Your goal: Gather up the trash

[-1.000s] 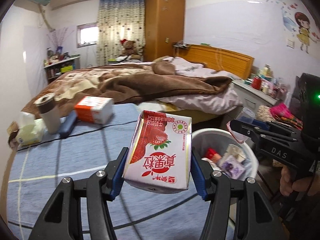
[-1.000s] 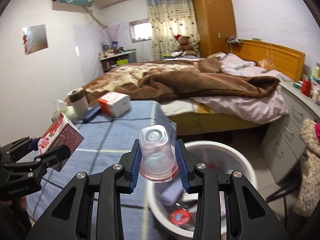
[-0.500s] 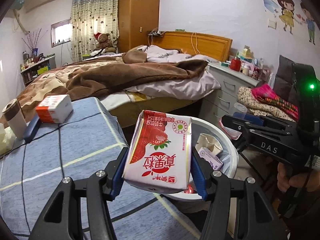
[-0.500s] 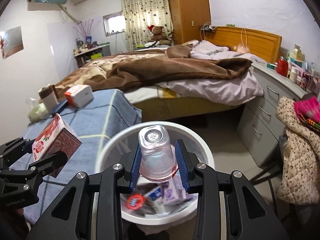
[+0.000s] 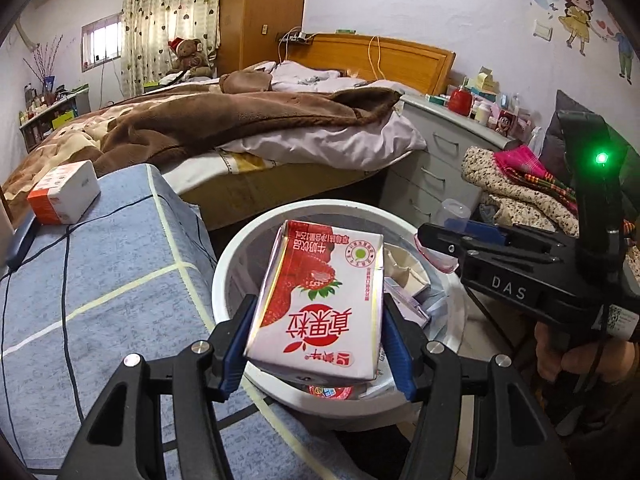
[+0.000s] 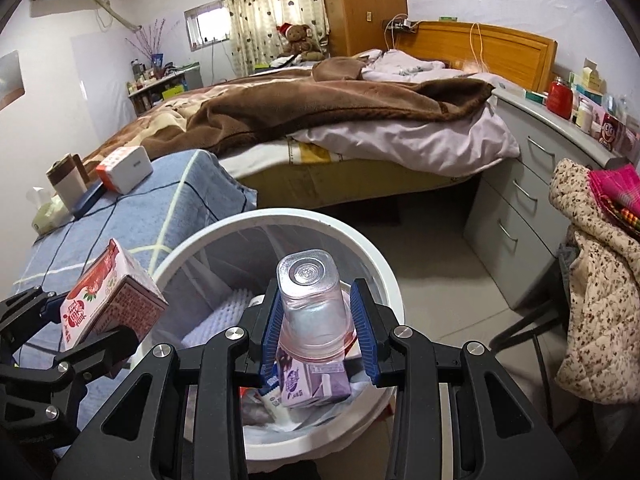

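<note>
My left gripper (image 5: 316,338) is shut on a red and white strawberry milk carton (image 5: 320,300), held over the white trash bin (image 5: 224,272). My right gripper (image 6: 318,330) is shut on a clear plastic cup (image 6: 312,304) with pink dregs, held upside down above the same trash bin (image 6: 384,276). The bin holds several wrappers and a purple carton (image 6: 312,384). In the right wrist view the milk carton (image 6: 104,292) shows at the left in the left gripper (image 6: 86,326). In the left wrist view the right gripper (image 5: 444,236) reaches in from the right with the cup (image 5: 452,214).
A blue cloth-covered table (image 5: 100,280) lies left of the bin, with an orange and white box (image 5: 64,192), a paper cup (image 6: 66,182) and a cable. A bed (image 6: 320,120) stands behind. Grey drawers (image 6: 516,200) and a chair draped with clothes (image 6: 600,280) are to the right.
Both grippers have moved from over the table to above the trash bin and dipped down toward it. Carton and cup stay gripped.
</note>
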A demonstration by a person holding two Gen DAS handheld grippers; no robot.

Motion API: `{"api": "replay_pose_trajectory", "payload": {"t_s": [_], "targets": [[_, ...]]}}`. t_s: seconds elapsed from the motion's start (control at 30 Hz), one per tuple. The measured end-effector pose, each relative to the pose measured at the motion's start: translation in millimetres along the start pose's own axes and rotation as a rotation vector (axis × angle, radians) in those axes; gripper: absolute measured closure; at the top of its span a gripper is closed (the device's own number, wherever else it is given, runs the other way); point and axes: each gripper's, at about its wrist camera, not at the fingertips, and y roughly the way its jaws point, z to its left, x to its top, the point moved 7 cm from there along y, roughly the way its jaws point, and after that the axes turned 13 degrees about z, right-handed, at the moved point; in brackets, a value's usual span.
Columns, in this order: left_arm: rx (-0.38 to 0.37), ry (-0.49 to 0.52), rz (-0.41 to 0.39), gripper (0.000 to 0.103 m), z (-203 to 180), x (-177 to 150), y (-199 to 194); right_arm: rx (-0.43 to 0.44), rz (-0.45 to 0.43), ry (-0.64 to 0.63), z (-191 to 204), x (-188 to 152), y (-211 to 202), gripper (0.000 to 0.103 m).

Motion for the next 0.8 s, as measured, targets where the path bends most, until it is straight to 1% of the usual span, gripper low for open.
{"api": "replay_pose_trajectory", "payload": {"t_s": [0.1,0.13,0.17,0.2,0.27,0.37,0.43,0.53,0.7,0.8], "targets": [[-0.004,-0.009,0.004,0.040,1,1,4,-0.011,0.012,0.001,-3,1,4,0.067],[-0.006,-0.013,0.005,0.038,1,2,5,-0.019,0.016,0.000,-5,1,5,0.067],[-0.003,-0.018,0.006,0.032,1,1,6,-0.030,0.019,-0.001,-6,1,5,0.063],[0.002,-0.024,0.009,0.029,2,1,7,-0.038,0.021,0.002,-7,1,5,0.052],[0.008,-0.032,0.014,0.029,3,0,8,-0.022,0.014,0.012,-9,1,4,0.035],[0.009,-0.037,0.009,0.028,4,0,6,-0.004,0.002,0.025,-10,0,1,0.035],[0.026,-0.039,0.010,0.027,6,0,4,-0.006,0.001,0.028,-9,-1,-1,0.035],[0.020,-0.050,0.004,0.027,7,-2,0,-0.008,-0.009,0.025,-7,-1,-6,0.035],[0.036,-0.069,-0.022,0.027,12,-6,-13,0.007,-0.029,0.031,-2,-2,-14,0.035],[0.066,-0.083,-0.051,0.027,16,-10,-26,0.009,-0.059,0.021,5,-6,-25,0.035]]}}
